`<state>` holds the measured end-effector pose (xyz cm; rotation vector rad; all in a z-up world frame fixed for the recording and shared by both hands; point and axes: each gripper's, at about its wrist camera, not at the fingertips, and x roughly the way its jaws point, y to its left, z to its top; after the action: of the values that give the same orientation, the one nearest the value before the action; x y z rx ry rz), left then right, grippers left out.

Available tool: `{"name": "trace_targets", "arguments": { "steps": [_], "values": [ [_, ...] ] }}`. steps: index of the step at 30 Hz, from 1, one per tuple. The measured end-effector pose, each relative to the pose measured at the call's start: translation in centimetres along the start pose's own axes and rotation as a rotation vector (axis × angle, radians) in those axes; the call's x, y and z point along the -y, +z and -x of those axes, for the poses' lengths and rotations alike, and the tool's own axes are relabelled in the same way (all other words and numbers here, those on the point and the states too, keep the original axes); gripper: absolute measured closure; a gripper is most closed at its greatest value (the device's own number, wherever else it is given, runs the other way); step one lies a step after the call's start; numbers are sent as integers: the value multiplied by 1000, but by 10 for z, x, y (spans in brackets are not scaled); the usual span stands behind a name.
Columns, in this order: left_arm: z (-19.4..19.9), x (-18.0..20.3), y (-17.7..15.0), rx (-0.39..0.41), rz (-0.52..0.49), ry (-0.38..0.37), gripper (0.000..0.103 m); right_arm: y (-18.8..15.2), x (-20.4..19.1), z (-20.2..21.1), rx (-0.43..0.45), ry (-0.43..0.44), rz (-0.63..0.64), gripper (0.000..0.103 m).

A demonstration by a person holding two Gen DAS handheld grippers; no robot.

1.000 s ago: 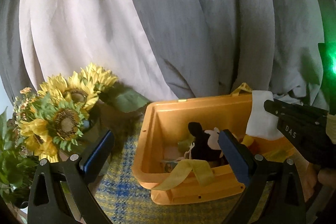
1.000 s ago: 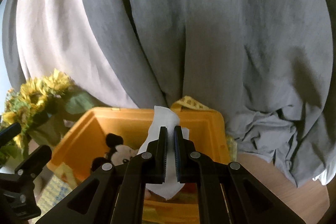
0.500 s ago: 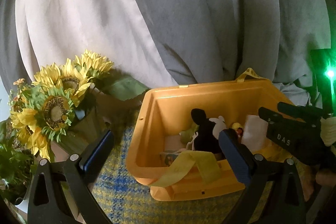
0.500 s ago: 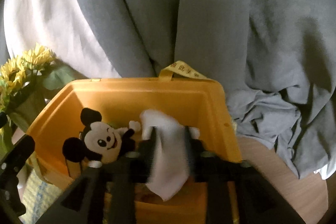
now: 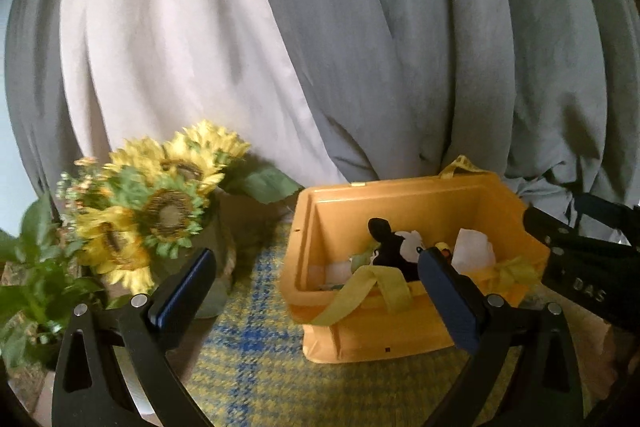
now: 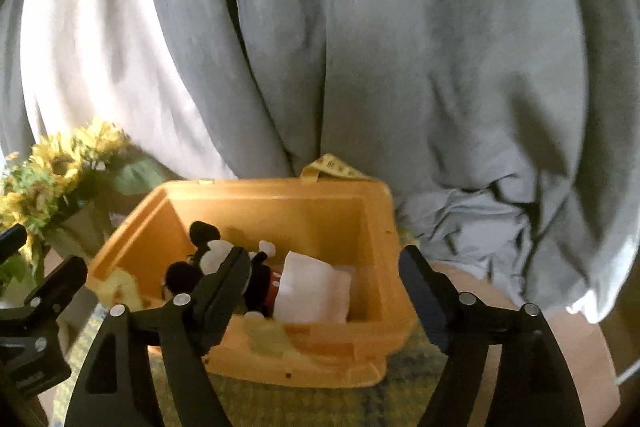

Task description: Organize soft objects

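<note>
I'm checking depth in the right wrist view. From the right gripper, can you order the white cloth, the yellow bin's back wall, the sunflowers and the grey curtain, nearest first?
From the right gripper:
1. White cloth, in the bin, just ahead between the open fingers.
2. Yellow bin's back wall, behind the cloth.
3. Sunflowers, far left, about level with that wall or slightly beyond; hard to call.
4. Grey curtain, the backdrop.

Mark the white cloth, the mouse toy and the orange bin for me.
white cloth [image 6: 312, 293]: right wrist view, middle of its folded face.
mouse toy [image 6: 216, 254]: right wrist view, its white face.
orange bin [image 6: 280, 187]: right wrist view, far rim.
</note>
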<state>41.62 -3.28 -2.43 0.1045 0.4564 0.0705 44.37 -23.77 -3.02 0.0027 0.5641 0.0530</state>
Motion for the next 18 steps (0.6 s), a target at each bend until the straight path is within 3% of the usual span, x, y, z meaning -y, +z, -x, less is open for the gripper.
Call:
{"name": "trace_targets", "arguments": {
  "steps": [9, 18],
  "values": [
    [67, -11, -11, 57, 10, 0, 0, -17, -4, 77, 31, -30, -7, 16],
    [133, -18, -22, 72, -9, -48, 0, -39, -8, 155, 78, -61, -20, 12]
  ]
}}
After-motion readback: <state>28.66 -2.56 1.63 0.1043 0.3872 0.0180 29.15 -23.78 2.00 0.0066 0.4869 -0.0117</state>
